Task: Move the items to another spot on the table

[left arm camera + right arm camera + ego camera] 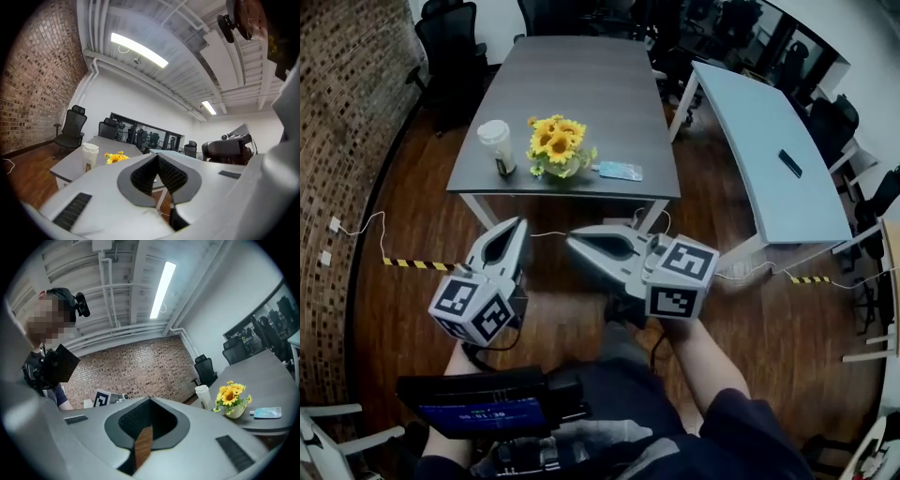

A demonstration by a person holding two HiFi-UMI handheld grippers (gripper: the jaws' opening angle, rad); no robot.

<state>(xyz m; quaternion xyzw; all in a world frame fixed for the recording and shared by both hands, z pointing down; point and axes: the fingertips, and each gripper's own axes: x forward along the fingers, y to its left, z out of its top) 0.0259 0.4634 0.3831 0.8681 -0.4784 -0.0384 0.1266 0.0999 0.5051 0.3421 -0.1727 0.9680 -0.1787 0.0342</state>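
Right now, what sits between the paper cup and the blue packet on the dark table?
A pot of sunflowers stands between the paper cup and the blue packet; the head view shows it best.

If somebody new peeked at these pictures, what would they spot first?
Probably the bright yellow sunflowers near the front edge of the dark grey table. A white lidded cup stands just left of them and a blue packet lies to their right. Closer in, the left gripper and right gripper, both shut and empty, hang above the wooden floor, short of the table.
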